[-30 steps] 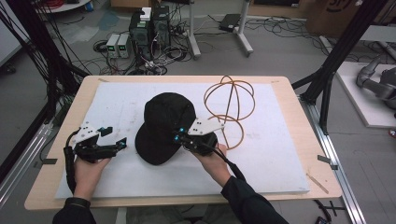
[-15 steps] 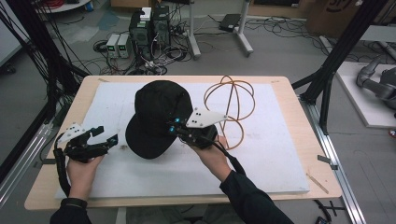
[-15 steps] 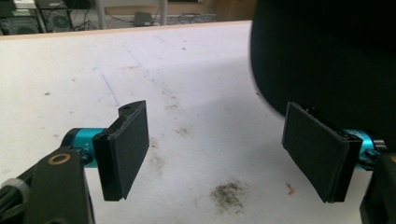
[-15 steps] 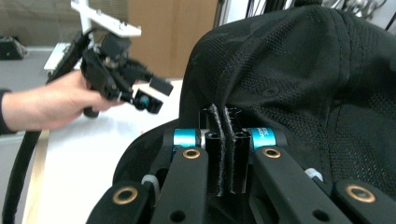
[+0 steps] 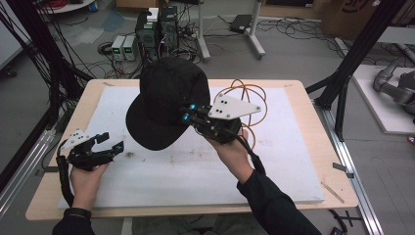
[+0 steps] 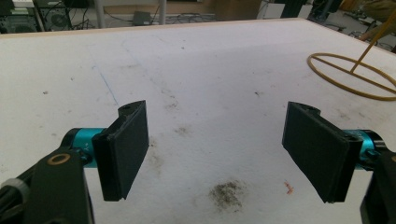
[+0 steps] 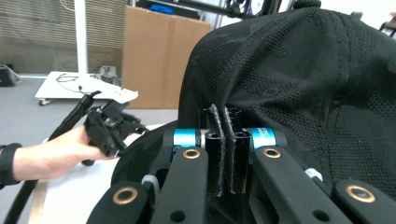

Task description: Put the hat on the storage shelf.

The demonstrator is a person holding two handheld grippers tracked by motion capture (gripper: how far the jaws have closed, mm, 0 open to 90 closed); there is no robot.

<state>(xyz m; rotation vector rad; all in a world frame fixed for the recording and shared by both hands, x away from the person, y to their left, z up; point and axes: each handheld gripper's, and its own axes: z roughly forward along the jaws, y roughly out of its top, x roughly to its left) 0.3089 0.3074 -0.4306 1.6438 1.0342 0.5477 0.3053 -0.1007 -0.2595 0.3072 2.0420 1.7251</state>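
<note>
The right gripper [image 5: 192, 113] holds a black cap [image 5: 164, 100] clear above the counter [image 5: 293, 147], its jaws pinched on a fold of fabric. The cap hides part of the orange wire frame [image 5: 249, 103] behind it. The left gripper [image 5: 113, 142] hovers low, its jaws wide and empty.

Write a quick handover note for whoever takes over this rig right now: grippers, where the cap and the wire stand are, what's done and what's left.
Right gripper: shut on the black cap, fingers pinching a fold of its fabric, cap lifted clear of the white mat.
Left gripper: open, holding nothing, low over the mat at the left.
Wire stand: on the mat behind the right hand, bare.
Done: cap picked up.
Left: probably set the cap onto the wire stand; the left gripper is free to steady it.
</note>
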